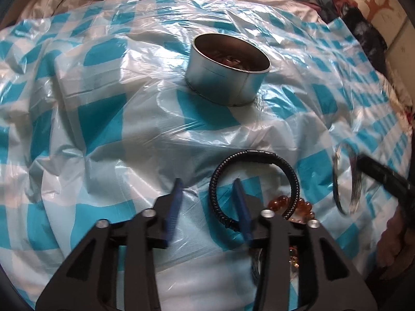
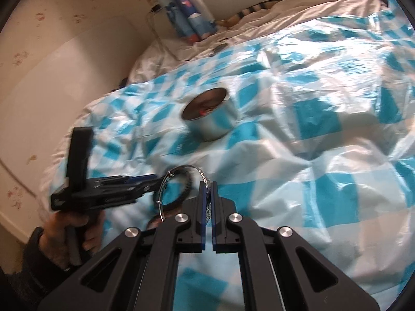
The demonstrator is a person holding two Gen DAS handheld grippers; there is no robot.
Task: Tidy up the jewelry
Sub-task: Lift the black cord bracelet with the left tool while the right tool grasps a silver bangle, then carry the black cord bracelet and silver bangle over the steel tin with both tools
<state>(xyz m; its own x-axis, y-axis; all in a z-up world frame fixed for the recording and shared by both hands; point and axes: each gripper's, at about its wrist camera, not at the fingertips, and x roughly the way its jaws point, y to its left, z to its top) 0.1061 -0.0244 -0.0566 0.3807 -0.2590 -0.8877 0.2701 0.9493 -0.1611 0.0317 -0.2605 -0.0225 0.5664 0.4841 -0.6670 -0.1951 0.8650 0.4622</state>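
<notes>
The left gripper (image 1: pixel 207 186) has its blue jaws apart, low in its own view, straddling one side of a black braided bracelet (image 1: pixel 255 178) lying on the blue-checked plastic sheet (image 1: pixel 145 134). Amber beads (image 1: pixel 302 207) peek out just beside it (only this view shows them). Up at centre sits the round metal tin (image 1: pixel 229 68), jewelry inside. The right wrist view tells the rest: the right gripper (image 2: pixel 207 189) is clamped on a silver bangle (image 2: pixel 181 181), which stands up from its jaws. At that frame's lower left, a hand (image 2: pixel 70 230) holds the left gripper's handle.
</notes>
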